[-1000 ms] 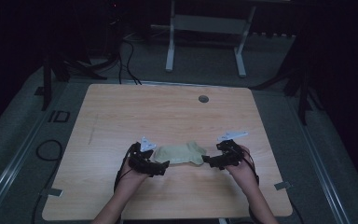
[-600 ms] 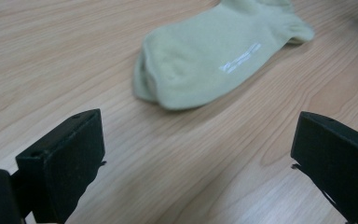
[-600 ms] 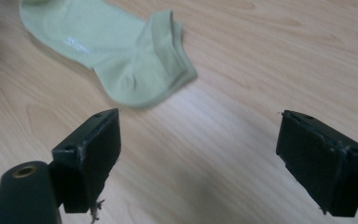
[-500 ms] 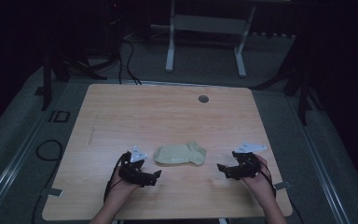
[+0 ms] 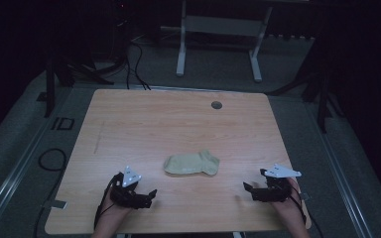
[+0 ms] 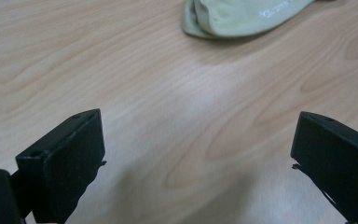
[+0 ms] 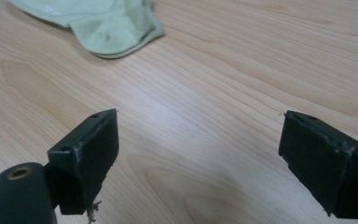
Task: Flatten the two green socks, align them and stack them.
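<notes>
Dark room; wooden table [image 5: 144, 124], sock [image 5: 192, 164] lying mid-table.

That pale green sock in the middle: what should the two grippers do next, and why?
Probably nothing more: the pale green folded sock lies flat on the wooden table, and the left gripper and right gripper sit open, apart from it. I'd rest them there.

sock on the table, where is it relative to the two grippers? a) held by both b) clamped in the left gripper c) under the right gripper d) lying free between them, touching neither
d: the sock lies folded on the table, apart from the left gripper and the right gripper, and both gripper views show open jaws with bare wood between them.
</notes>
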Demonstrator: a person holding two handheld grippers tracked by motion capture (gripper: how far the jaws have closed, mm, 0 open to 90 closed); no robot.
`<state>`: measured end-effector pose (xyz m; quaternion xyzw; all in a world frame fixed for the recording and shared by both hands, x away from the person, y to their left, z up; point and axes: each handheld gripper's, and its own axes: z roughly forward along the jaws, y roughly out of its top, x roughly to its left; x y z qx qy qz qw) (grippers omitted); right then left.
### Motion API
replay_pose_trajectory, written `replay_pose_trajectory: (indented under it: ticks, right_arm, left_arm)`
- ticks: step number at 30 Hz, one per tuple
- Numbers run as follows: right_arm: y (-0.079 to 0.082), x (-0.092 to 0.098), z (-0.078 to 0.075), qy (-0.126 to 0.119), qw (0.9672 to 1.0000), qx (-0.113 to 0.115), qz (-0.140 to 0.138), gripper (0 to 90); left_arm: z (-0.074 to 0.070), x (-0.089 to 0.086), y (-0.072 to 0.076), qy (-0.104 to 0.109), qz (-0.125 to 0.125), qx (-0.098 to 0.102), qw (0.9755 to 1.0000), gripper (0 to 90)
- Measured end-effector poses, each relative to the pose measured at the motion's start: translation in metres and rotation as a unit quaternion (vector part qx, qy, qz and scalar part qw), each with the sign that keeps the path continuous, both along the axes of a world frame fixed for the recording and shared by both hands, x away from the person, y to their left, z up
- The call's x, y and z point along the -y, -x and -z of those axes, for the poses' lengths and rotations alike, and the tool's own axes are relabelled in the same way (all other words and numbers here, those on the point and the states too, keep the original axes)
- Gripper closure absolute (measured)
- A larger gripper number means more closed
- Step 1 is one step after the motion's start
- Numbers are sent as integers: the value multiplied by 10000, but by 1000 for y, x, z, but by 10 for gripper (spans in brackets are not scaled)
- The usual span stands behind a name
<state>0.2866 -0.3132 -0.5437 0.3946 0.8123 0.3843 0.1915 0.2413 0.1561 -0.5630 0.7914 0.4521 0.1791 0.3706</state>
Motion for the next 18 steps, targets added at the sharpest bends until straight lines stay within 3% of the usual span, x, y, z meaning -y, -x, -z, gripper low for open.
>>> replay_pose_trajectory:
  ticks: [8,15,18]
  right_arm:
    - [15,20,9,-31,9992,116,383,121]
    - [26,34,10,-111,9978,175,628,120]
    - [30,39,12,-102,9972,161,726,121]
  left_arm:
    - [1,-18,18,7,-111,104,9999,29]
    - [0,-35,27,234,-294,131,9992,29]
    - [1,-44,29,227,-334,93,9991,29]
